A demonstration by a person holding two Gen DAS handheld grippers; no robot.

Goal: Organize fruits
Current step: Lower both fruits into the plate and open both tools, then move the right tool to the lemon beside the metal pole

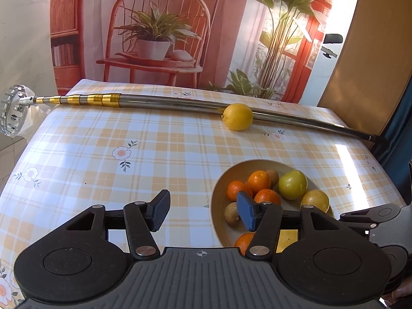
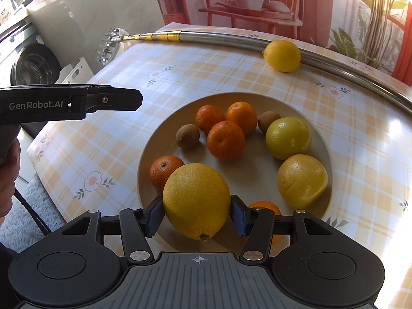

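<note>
Right claw clenched on a large lemon above the fruit bowl; left claw released beside it.

In the left wrist view, the left claw point(image 1: 203, 211) stood spread wide with nothing between its pads, low in the frame over the checked desk point(image 1: 103, 139), its right pad overlapping the bowl point(image 1: 219, 200) of oranges and yellow-green fruits at lower right. A loose lemon point(image 1: 237, 116) lay at upper right, touching a long metal pole point(image 1: 167, 101) that crossed the desk. In the right wrist view, the right claw point(image 2: 197, 215) gripped a large lemon point(image 2: 197, 200) between both pads at lower centre, over the near rim of the bowl point(image 2: 260, 180). The loose lemon point(image 2: 282, 55) lay at upper right against the pole point(image 2: 221, 38). The left claw's body showed at the left edge.
</note>
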